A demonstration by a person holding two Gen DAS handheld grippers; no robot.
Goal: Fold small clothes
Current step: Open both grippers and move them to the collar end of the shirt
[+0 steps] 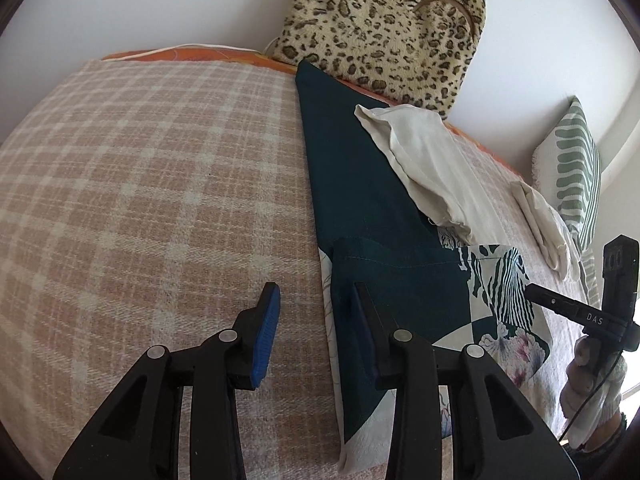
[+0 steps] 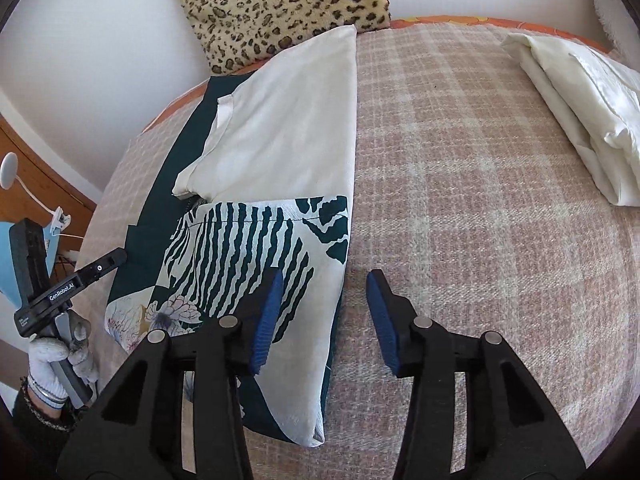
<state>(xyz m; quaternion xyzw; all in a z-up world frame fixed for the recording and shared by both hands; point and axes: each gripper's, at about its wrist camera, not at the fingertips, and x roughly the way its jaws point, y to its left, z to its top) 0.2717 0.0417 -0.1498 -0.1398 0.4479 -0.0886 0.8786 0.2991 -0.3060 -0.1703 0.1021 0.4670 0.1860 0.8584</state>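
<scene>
A folded garment (image 1: 380,240), dark green with a white zebra and flower print (image 2: 248,260), lies on the plaid blanket (image 1: 140,180). A cream cloth (image 2: 280,120) rests across its far half. My left gripper (image 1: 316,290) hovers open over the garment's left edge, its right pad above the green fabric, gripping nothing. My right gripper (image 2: 325,276) stands open over the garment's right edge, its left pad above the zebra print, holding nothing. Each view shows the other tool in a gloved hand (image 2: 52,356) beside the garment.
A leopard-print cushion (image 2: 280,4) leans on the wall behind the garment. A folded white cloth (image 2: 580,120) lies on the blanket to the right, with a green-striped cushion (image 1: 576,168) beyond it. Wooden furniture (image 2: 36,172) stands off the bed's left side.
</scene>
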